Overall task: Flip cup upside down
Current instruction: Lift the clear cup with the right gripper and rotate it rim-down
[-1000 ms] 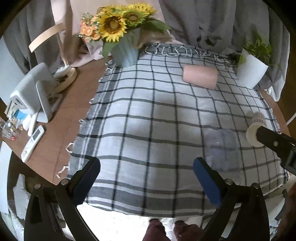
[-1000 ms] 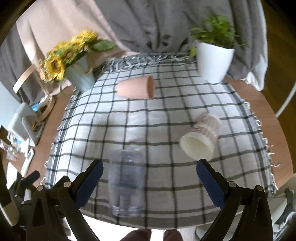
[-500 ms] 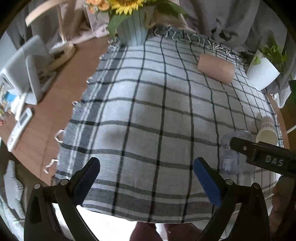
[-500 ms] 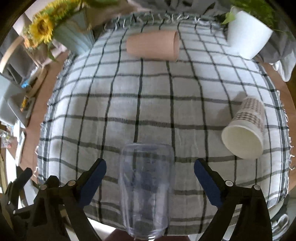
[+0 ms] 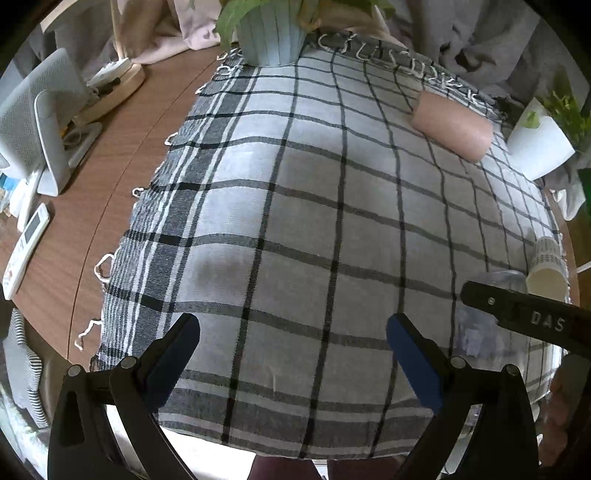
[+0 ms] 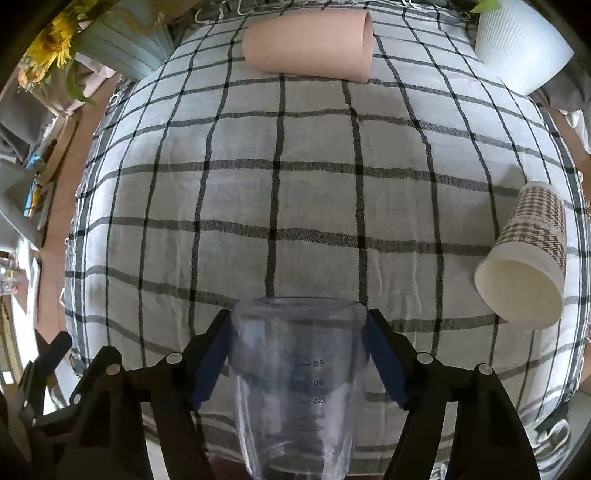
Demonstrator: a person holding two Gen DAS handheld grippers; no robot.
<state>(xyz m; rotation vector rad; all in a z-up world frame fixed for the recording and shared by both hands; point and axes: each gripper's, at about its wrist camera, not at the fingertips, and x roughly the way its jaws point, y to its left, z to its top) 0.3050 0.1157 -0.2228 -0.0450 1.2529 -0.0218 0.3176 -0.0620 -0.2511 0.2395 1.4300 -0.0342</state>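
Round wooden table [image 5: 122,147], brown, bare on its L side. Checked cloth [image 6: 314,192], grey/white w/ black grid, fringed edges, covers most of the top.

Rear edge of cloth: ribbed pale-blue flower pot [image 5: 271,33] w/ sunflowers [image 6: 51,44] at far L corner; white planter [image 6: 521,40] w/ green plant at far R corner. Off cloth, L side of table: white fan-like appliance [image 5: 40,122], light wooden dish [image 5: 114,88] behind it, white remote [image 5: 26,251] nearer the table edge.

Pink cup [image 6: 308,46] lies on its side at back of cloth, between the two pots, mouth toward R in R wrist view. Houndstooth paper cup [image 6: 526,258] also on its side, R edge of cloth, open mouth facing the camera, well apart from pink cup.

Task item: clear measuring cup [image 6: 297,380], graduation marks printed on wall & reading inverted, near front edge of cloth, R of centre. Rounded end points away from camera; cup appears to lie along the gripper axis; can't tell if it touches the cloth.

R gripper [image 6: 297,363]: blue pads closed in against both sides of clear cup, gripping it. In L wrist view one R finger crosses lower R, clear cup behind it.

L gripper [image 5: 293,354]: fingers spread wide, nothing between them, above front L part of cloth, near R gripper but not touching.
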